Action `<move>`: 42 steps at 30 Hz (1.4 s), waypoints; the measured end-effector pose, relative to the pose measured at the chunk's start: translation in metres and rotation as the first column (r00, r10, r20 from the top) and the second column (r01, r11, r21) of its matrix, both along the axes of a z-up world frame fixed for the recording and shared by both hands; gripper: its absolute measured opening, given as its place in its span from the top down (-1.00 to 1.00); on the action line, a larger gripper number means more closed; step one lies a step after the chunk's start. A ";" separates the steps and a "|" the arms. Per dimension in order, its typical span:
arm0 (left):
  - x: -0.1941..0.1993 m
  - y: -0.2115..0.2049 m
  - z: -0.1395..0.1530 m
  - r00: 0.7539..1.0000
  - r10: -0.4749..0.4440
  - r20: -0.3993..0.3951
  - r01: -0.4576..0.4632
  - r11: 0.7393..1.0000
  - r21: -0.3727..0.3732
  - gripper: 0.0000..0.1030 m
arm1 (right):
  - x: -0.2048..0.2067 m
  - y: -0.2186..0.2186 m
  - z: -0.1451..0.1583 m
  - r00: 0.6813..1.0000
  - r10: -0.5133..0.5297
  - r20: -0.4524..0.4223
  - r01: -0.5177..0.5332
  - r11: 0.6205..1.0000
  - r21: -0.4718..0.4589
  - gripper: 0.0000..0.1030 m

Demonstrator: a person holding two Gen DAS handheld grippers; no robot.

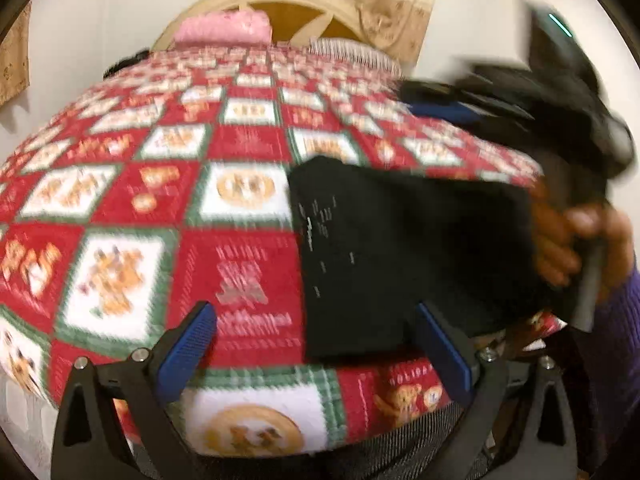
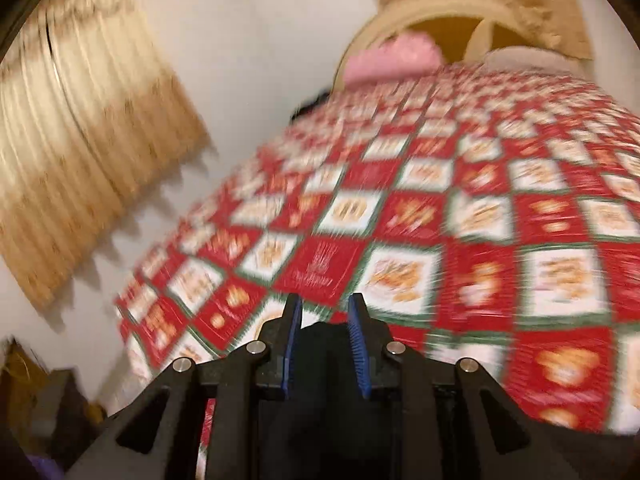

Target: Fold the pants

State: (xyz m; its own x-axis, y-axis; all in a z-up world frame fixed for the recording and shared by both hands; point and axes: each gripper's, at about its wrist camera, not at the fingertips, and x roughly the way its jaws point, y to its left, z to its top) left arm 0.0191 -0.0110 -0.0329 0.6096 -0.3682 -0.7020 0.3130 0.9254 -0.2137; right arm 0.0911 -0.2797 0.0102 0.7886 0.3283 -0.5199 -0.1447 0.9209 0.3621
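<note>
The black pants (image 1: 400, 256) lie folded into a compact rectangle on the bed, right of centre in the left wrist view. My left gripper (image 1: 314, 308) hovers at the near edge with its blue pads wide open; its right finger (image 1: 444, 352) overlaps the pants' near edge. My right gripper (image 1: 424, 100) is blurred above the pants' far right, held by a hand (image 1: 560, 240). In the right wrist view the right gripper (image 2: 325, 304) shows a gap between its blue pads, over the blanket. A dark shape sits low between them; whether it is cloth or the gripper's body is unclear.
A red, white and green checked blanket (image 1: 160, 200) covers the bed. A pink pillow (image 1: 224, 28) and a striped pillow (image 1: 352, 50) lie by the cream headboard (image 1: 288, 4). Beige curtains (image 2: 80, 140) hang left of the bed. A purple sleeve (image 1: 616, 340) is at the right.
</note>
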 end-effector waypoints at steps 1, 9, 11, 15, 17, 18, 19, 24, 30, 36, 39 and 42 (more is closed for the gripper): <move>0.002 0.001 0.005 1.000 -0.005 0.016 0.005 1.000 -0.005 -0.96 | -0.016 -0.013 0.006 0.999 -0.040 0.022 0.041 0.999 -0.017 -0.03; 0.050 -0.020 0.017 0.997 -0.061 0.054 0.062 0.998 -0.021 -0.96 | -0.131 -0.120 -0.025 0.913 -0.407 -0.041 0.408 0.913 0.012 -0.35; 0.060 -0.028 0.013 0.997 -0.072 0.034 0.073 0.997 -0.034 -0.96 | -0.140 -0.129 -0.044 0.899 -0.429 -0.088 0.434 0.899 0.063 -0.35; 0.068 -0.038 0.001 0.998 -0.055 -0.011 0.055 0.998 -0.021 -0.96 | -0.152 -0.115 -0.065 0.904 -0.423 -0.058 0.426 0.901 0.086 -0.35; 0.068 -0.038 -0.006 0.999 -0.043 -0.034 0.042 0.999 -0.027 -0.96 | -0.151 -0.103 -0.069 0.914 -0.402 -0.047 0.405 0.912 0.067 -0.35; 0.068 -0.038 -0.010 0.998 -0.033 -0.054 0.032 0.999 -0.026 -0.96 | -0.151 -0.096 -0.072 0.923 -0.381 -0.052 0.384 0.922 0.057 -0.36; 0.068 -0.037 -0.014 0.997 -0.025 -0.073 0.024 0.999 -0.022 -0.96 | -0.151 -0.090 -0.073 0.926 -0.374 -0.052 0.376 0.926 0.036 -0.36; 0.061 -0.046 -0.021 0.998 -0.003 -0.059 0.005 0.999 0.037 -1.00 | -0.152 -0.061 -0.078 0.922 -0.386 -0.027 0.382 0.919 -0.093 -0.37; 0.058 -0.047 -0.022 0.998 0.023 -0.063 -0.020 0.998 0.055 -1.00 | -0.143 -0.037 -0.085 0.907 -0.422 0.011 0.409 0.871 -0.271 -0.36; 0.054 -0.051 -0.022 0.997 0.044 -0.071 -0.038 0.996 0.081 -1.00 | -0.144 -0.036 -0.079 0.919 -0.395 0.004 0.382 0.887 -0.258 0.09; 0.051 -0.053 -0.021 0.996 0.050 -0.074 -0.043 0.995 0.093 -0.97 | -0.144 -0.033 -0.079 0.924 -0.383 0.007 0.371 0.889 -0.269 0.18; 0.047 -0.054 -0.019 0.996 0.042 -0.083 -0.035 0.996 0.080 -0.69 | -0.144 -0.033 -0.080 0.924 -0.381 0.010 0.371 0.891 -0.261 0.19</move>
